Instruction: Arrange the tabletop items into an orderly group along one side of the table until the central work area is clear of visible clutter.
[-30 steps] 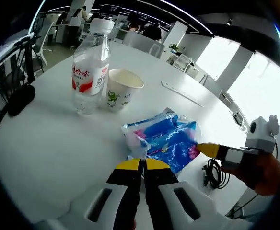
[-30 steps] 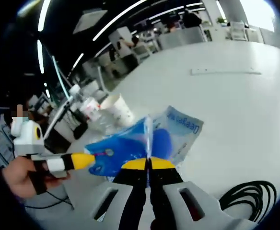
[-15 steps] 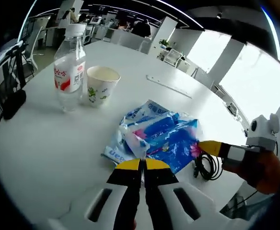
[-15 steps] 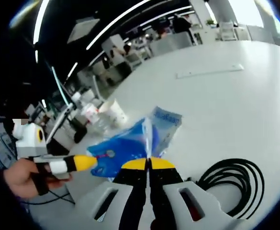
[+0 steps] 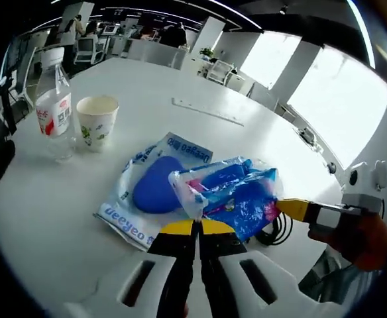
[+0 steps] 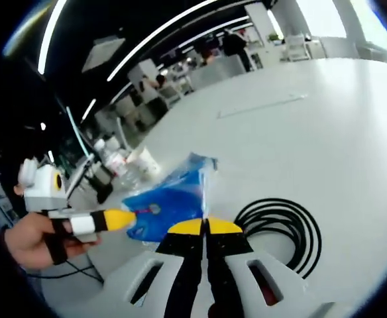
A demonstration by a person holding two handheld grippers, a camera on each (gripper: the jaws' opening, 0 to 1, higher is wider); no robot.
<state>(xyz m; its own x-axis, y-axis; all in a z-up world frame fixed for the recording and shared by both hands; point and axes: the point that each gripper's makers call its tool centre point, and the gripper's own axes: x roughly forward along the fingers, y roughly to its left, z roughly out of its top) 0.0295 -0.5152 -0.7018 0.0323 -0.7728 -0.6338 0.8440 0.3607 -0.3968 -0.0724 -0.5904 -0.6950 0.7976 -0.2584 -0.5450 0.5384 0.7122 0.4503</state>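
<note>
Tabletop items under arrangement, read left to right in the left gripper view: one water bottle point(image 5: 53, 103) at the far left edge, one paper cup point(image 5: 97, 121) just beside it, one flat white-and-blue pouch point(image 5: 144, 192) lying on the tabletop point(image 5: 260, 132), one crinkled blue packet point(image 5: 230, 195) held above it, and one coiled black cable point(image 5: 278, 228) near the right edge. One long flat strip point(image 5: 207, 111) lies well apart, farther across the tabletop.

I hold the blue packet between both tools. My left hand-held gripper point(image 5: 195, 227) is closed on the packet's near-left corner. My right hand-held gripper point(image 6: 205, 226) is closed on the opposite edge, and it appears in the left gripper view at point(image 5: 293, 209). The packet hangs clear of the tabletop, above the pouch and beside the cable.

Step in hand, by my judgement: transport of the packet toward the bottle-and-cup side. The next move calls for both grippers travelling together, jaws kept clamped, then lowering the packet beside the cup before release. The pouch, cable and strip remain to be grouped.
</note>
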